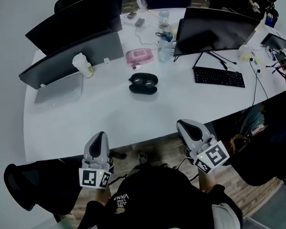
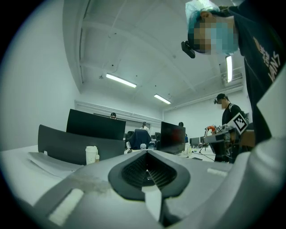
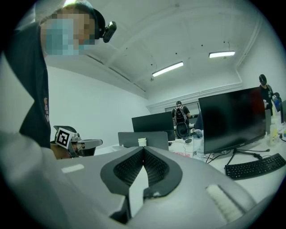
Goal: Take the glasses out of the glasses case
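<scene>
Glasses case (image 1: 143, 83) is lying mid-way across the white table (image 1: 86, 122), left of the keyboard (image 1: 219, 76). Left gripper (image 1: 99, 137) and right gripper (image 1: 186, 124) are hovering at the near edge, well apart from it, each with jaws pressed together on nothing.

The person wears a black top (image 1: 152, 192) with small white lettering (image 1: 121, 200) on the chest, pale sleeves (image 1: 230, 213), and a teal cap (image 2: 196, 6) with a black camera (image 2: 188, 48) fixed at the brow. The left gripper (image 1: 100, 136) and right gripper (image 1: 185, 124) are smooth grey shells tapering to a point, lined with dark ribbed pads (image 3: 156, 169). Each carries a white cube (image 1: 94, 178) printed with black square markers at its near end.
</scene>
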The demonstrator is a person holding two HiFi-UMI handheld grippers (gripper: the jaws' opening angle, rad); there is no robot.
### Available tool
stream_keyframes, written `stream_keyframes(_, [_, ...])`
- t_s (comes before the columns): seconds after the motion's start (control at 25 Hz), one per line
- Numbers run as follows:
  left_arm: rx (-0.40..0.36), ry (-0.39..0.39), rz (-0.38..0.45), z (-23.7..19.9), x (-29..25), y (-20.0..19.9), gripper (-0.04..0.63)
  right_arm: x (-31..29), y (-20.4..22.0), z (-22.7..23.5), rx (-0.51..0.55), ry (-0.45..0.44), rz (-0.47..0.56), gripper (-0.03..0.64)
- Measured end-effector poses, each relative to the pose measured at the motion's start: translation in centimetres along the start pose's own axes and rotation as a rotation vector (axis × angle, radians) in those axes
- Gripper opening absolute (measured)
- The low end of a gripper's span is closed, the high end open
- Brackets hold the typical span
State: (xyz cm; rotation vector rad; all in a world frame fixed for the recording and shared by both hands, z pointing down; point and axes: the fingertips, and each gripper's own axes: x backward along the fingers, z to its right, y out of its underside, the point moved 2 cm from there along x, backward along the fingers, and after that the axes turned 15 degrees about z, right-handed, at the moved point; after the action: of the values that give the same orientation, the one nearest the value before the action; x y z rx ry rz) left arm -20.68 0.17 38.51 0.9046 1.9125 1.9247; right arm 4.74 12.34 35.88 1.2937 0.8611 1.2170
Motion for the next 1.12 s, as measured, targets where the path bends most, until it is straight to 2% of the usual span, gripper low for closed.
stream_keyframes(0.32, [0.019, 0.038, 0.009, -4.2, -0.6, 0.6, 0.000, -2.3, 0.2, -0.8, 0.049, 0.072, 0.010, 0.002])
stream_keyframes(0.56, [0.046, 0.039, 0.008, -5.1, -1.2, 1.3, 0.000, -3.0, 0.7, -0.2, 0.055, 0.102, -0.001, 0.002])
stream_keyframes(0.8, [0.050, 0.034, -0.006, -4.7, -2.0, 1.8, 0.000, -4.1, 1.2, 1.2, 0.036, 0.094, 0.004, 0.002])
stream_keyframes(1.12, [0.040, -0.016, -0.001, -4.8, -4.2, 2.2, 0.000, -6.8, 2.7, 4.3, 0.020, 0.038, -0.030, 0.002])
